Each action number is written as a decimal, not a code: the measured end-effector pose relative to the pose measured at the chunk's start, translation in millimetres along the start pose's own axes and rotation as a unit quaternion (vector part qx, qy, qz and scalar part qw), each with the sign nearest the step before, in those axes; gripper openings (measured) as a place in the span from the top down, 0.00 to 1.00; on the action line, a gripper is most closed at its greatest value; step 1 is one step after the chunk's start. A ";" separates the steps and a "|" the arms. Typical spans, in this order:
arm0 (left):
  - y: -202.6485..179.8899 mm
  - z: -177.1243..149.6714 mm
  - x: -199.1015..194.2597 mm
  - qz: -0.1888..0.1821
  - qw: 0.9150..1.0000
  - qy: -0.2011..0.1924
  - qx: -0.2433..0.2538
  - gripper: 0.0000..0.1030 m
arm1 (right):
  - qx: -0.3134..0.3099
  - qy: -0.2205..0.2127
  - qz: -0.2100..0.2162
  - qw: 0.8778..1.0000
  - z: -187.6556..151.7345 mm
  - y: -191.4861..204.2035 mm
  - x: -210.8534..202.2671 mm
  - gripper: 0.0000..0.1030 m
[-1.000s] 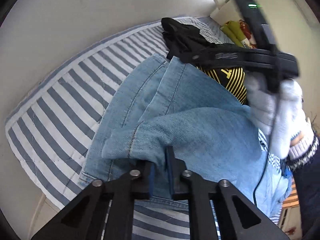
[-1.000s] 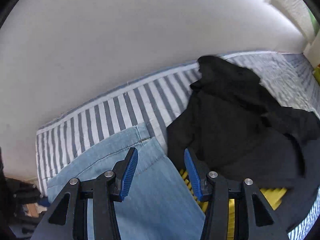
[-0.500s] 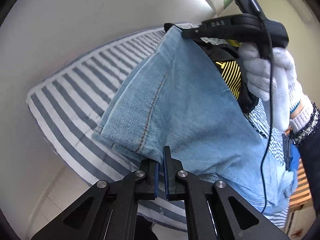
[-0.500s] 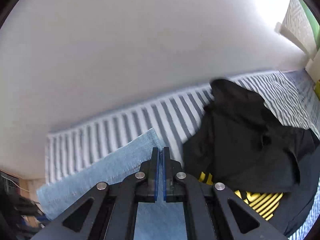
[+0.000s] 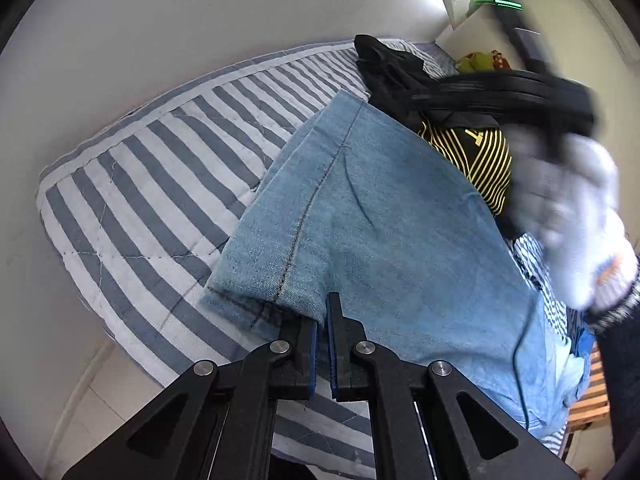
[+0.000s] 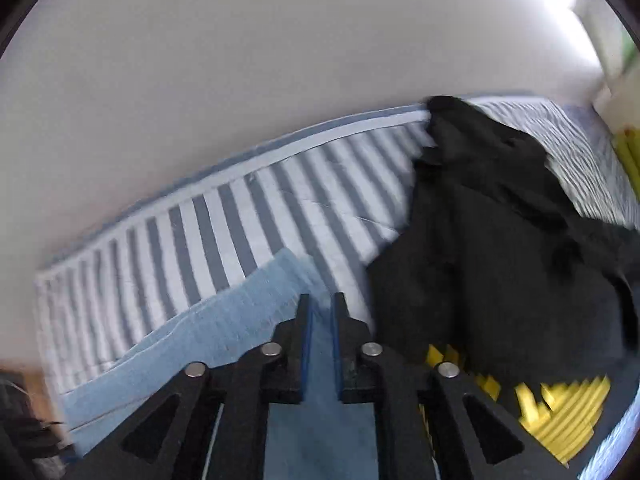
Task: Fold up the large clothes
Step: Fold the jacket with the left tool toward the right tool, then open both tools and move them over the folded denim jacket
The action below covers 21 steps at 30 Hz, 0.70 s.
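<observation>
Light blue jeans [image 5: 384,216] lie folded over on the striped bed [image 5: 160,184]. My left gripper [image 5: 322,320] is shut on the near hem corner of the jeans, low at the bed's front edge. My right gripper [image 5: 424,98], blurred and held by a white-gloved hand [image 5: 576,216], hovers over the black garment beyond the jeans' far corner. In the right wrist view the right gripper [image 6: 320,312] stands open by a narrow gap, with the jeans [image 6: 208,328] lying under and between its fingers, apart from the pads.
A black garment with yellow stripes [image 5: 476,152] [image 6: 500,260] lies crumpled right of the jeans. A plain wall runs along the bed's far side. Floor tiles [image 5: 80,412] show below the bed's near corner. A blue checked cloth [image 5: 532,256] lies at the right.
The lifted jeans leg has come down flat onto the bed. My right gripper went from shut on the denim to slightly open and pulled off toward the black garment. The left gripper stayed on the hem.
</observation>
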<state>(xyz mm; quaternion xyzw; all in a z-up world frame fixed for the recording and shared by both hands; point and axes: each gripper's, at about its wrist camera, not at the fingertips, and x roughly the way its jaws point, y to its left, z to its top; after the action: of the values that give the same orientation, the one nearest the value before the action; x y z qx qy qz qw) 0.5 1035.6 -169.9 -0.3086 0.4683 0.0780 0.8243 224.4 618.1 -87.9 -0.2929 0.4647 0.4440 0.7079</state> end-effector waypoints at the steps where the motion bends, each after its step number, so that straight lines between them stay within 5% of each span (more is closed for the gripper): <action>1: -0.6 0.1 -1.0 0.001 1.000 0.001 0.002 0.96 | 0.007 -0.012 -0.001 1.000 -11.5 -9.4 -22.2 0.87; 4: -1.2 2.0 1.3 0.004 1.000 0.009 0.008 0.96 | 0.011 -0.030 0.011 0.999 -75.6 -29.0 -88.8 0.86; 9: -4.9 5.6 11.0 0.019 1.000 0.020 0.015 0.94 | 0.011 0.013 0.007 1.000 -225.4 -29.2 -144.2 0.86; 13: -0.7 8.1 5.4 0.014 0.999 0.040 -0.005 0.73 | 0.049 0.035 -0.037 0.998 -335.6 -34.8 -162.8 0.85; 16: 4.3 2.4 -12.2 0.016 0.999 0.028 -0.024 0.52 | 0.120 0.034 -0.043 0.991 -382.4 -53.5 -175.5 0.84; 21: -22.1 -13.8 -27.5 0.014 1.000 0.025 0.011 0.52 | 0.211 0.011 -0.062 0.975 -444.8 -80.1 -209.5 0.83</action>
<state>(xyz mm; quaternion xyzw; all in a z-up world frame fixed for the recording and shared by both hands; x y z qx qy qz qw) -15.4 1014.4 -142.9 -0.2950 0.4938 0.0765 0.8145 83.2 140.6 -71.8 -0.1702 0.5364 0.2880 0.7749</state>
